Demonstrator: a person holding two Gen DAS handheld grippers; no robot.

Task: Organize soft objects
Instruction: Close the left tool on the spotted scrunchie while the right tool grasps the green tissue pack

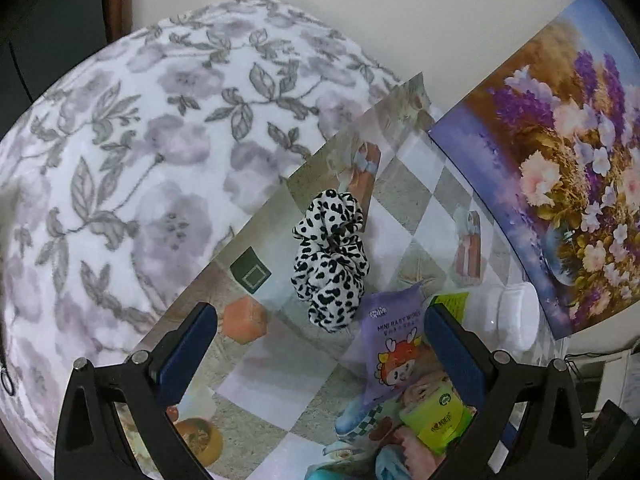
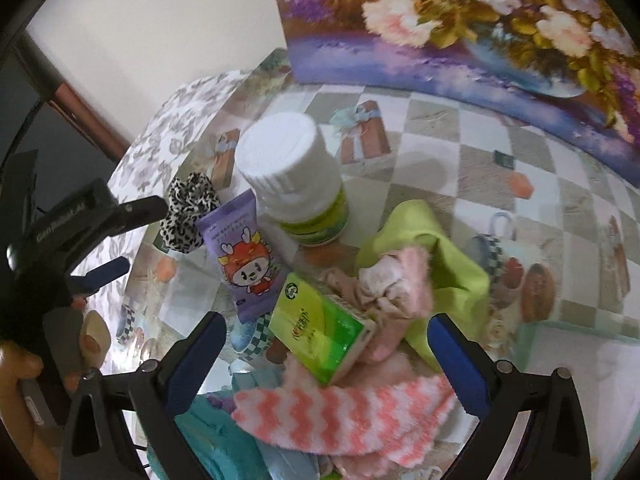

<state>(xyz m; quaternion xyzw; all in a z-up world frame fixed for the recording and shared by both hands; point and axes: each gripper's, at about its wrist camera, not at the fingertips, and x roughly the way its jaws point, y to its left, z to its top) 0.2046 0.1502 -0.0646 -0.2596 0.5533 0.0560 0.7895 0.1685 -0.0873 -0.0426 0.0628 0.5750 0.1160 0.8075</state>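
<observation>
A black-and-white spotted scrunchie (image 1: pixel 330 258) lies on the checkered tablecloth (image 1: pixel 404 184), ahead of my open left gripper (image 1: pixel 320 332) and apart from it. In the right wrist view the scrunchie (image 2: pixel 186 212) sits at the left, next to a purple wipes pack (image 2: pixel 244 256). My right gripper (image 2: pixel 326 340) hangs open over a heap of soft things: a green tissue pack (image 2: pixel 320 332), a pink-and-white zigzag sock (image 2: pixel 344 416), a pink fluffy sock (image 2: pixel 400 284), a lime green cloth (image 2: pixel 448 268) and teal fabric (image 2: pixel 212 436). Neither gripper holds anything.
A white-capped bottle (image 2: pixel 292 168) stands behind the heap. A flower painting (image 2: pixel 460 28) leans on the wall at the table's back. A large floral cushion (image 1: pixel 132 168) borders the table on the left. The left gripper body (image 2: pixel 80 224) and a hand (image 2: pixel 24 364) show at the left.
</observation>
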